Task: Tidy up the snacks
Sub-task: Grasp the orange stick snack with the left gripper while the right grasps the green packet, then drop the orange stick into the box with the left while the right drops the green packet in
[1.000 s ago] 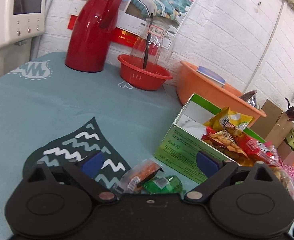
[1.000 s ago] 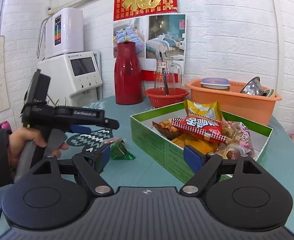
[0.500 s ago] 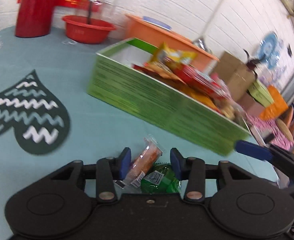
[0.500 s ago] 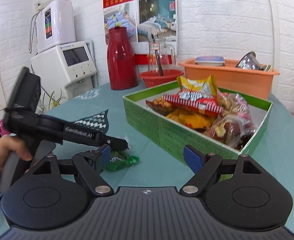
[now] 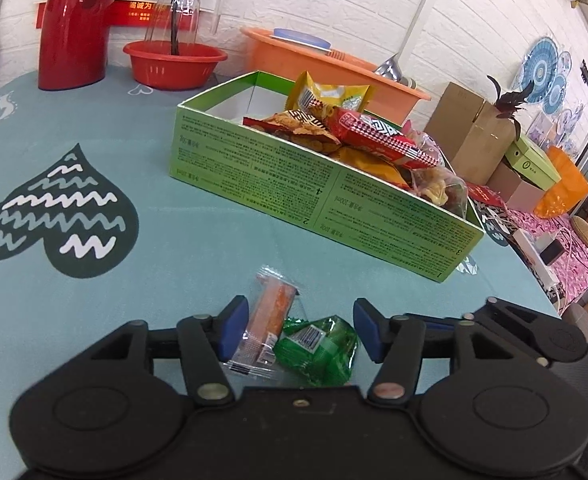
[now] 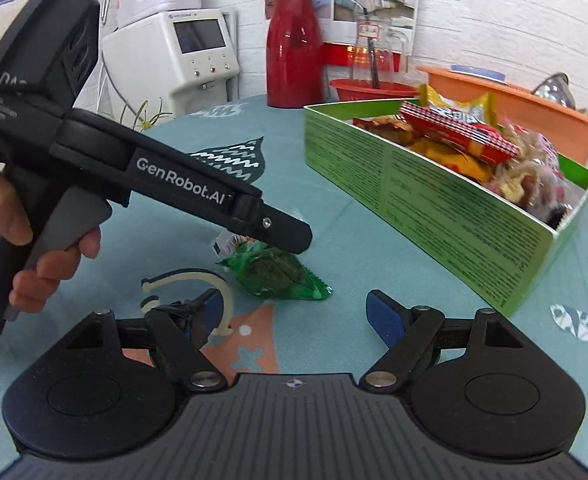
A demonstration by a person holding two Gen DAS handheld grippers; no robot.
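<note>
Beside the green box [image 5: 322, 196], the left gripper [image 5: 300, 330] fingers, pinched a moment ago, are reopening around orange sachet [image 5: 272, 312] and green packet [image 5: 318, 344], neither gripped yet.

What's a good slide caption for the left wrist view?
Left gripper, jaws opening, straddles an orange snack packet and a green one lying beside the green snack box.

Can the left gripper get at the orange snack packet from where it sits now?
Probably yes. The left gripper is opening, with the orange snack packet and the green packet both lying between its fingers on the table. Nothing blocks it, though closing may catch both.
</note>
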